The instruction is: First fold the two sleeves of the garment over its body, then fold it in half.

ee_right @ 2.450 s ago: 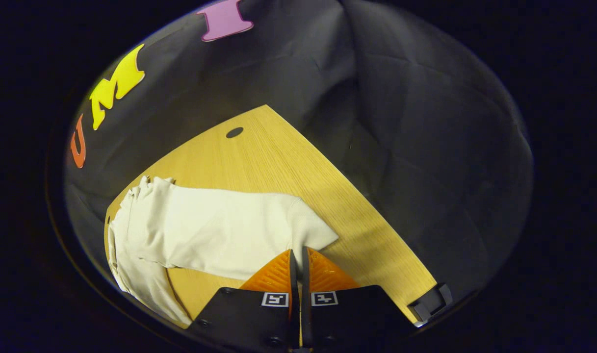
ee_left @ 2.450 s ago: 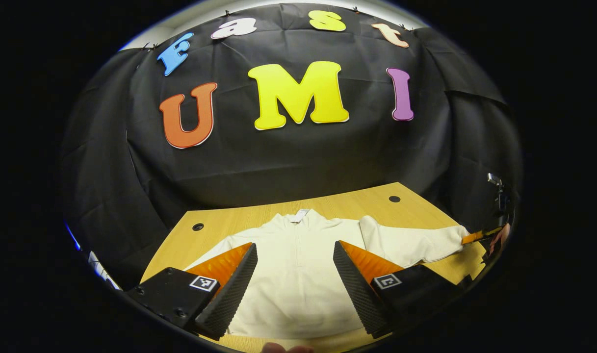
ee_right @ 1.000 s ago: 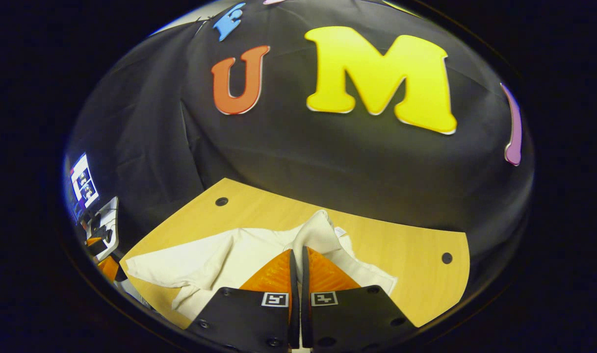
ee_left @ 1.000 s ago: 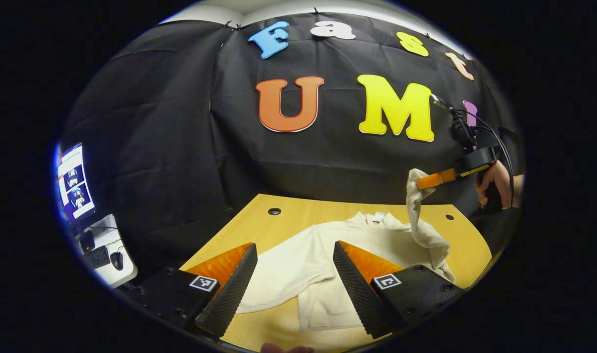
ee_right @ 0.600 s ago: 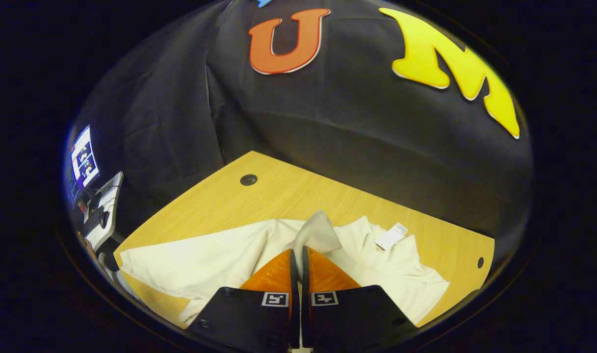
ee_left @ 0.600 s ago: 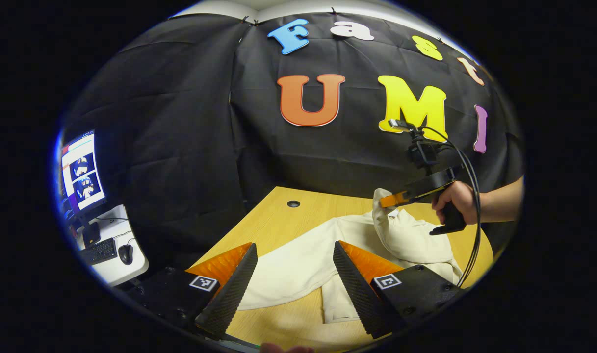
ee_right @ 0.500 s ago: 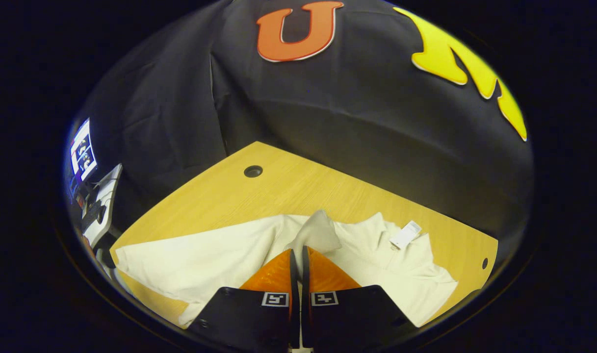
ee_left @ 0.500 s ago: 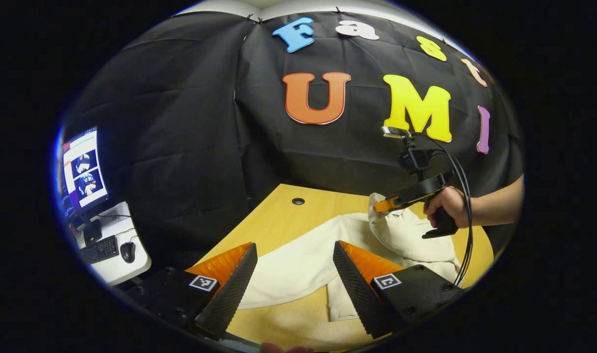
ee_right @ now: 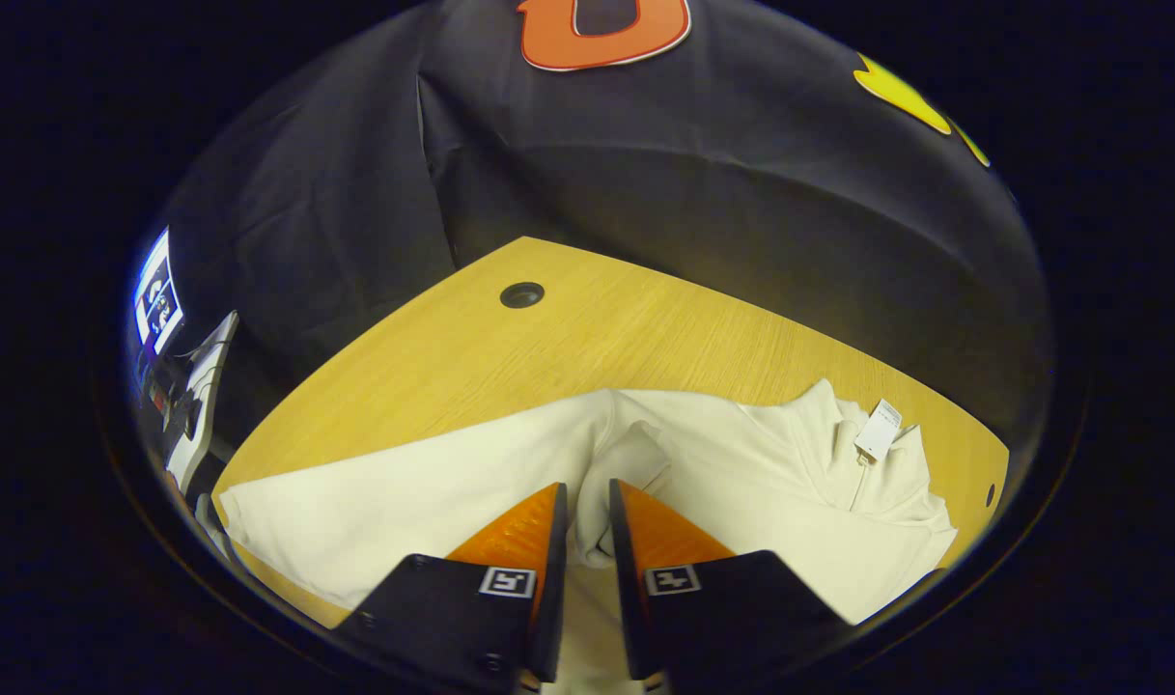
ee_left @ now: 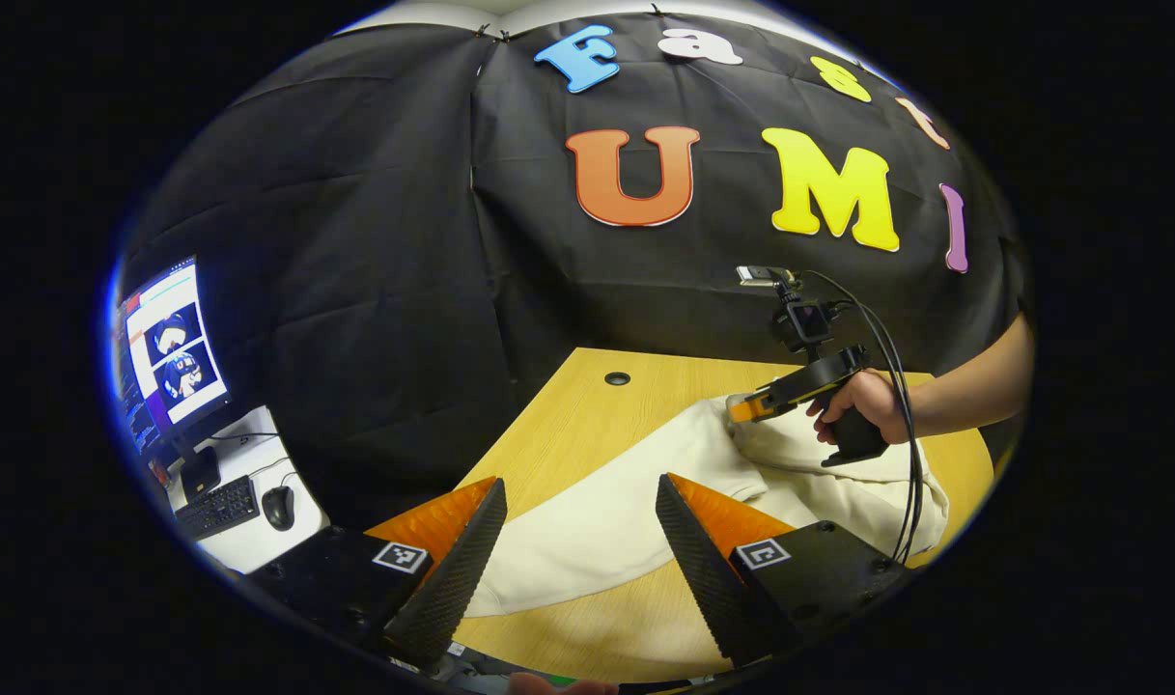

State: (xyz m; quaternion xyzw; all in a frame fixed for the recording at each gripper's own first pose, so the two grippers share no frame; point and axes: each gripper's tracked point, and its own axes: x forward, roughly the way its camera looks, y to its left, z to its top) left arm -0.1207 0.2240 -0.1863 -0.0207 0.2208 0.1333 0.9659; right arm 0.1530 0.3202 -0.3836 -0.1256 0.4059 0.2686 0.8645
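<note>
A cream zip-neck garment (ee_right: 741, 463) lies on the wooden table (ee_right: 597, 328), collar and white tag (ee_right: 880, 430) to the right. Its right sleeve is folded across the body; the cuff (ee_right: 635, 454) rests there between the slightly parted fingers of my right gripper (ee_right: 587, 487). The left sleeve (ee_right: 404, 502) stretches flat toward the table's left corner. In the left gripper view, my left gripper (ee_left: 577, 483) hovers wide open above that left sleeve (ee_left: 597, 521), holding nothing. Farther off, a hand holds the right gripper (ee_left: 741, 410) low over the body (ee_left: 838, 483).
A monitor (ee_left: 167, 352), keyboard (ee_left: 215, 507) and mouse (ee_left: 278, 507) sit on a white side desk left of the table. The table has a cable hole (ee_left: 617, 378) near its back edge. The right gripper's cable (ee_left: 901, 463) hangs over the garment.
The right gripper carried the right sleeve's cuff up and over, lowered it onto the body, and its fingers have now parted. The left gripper swung left toward the left sleeve.
</note>
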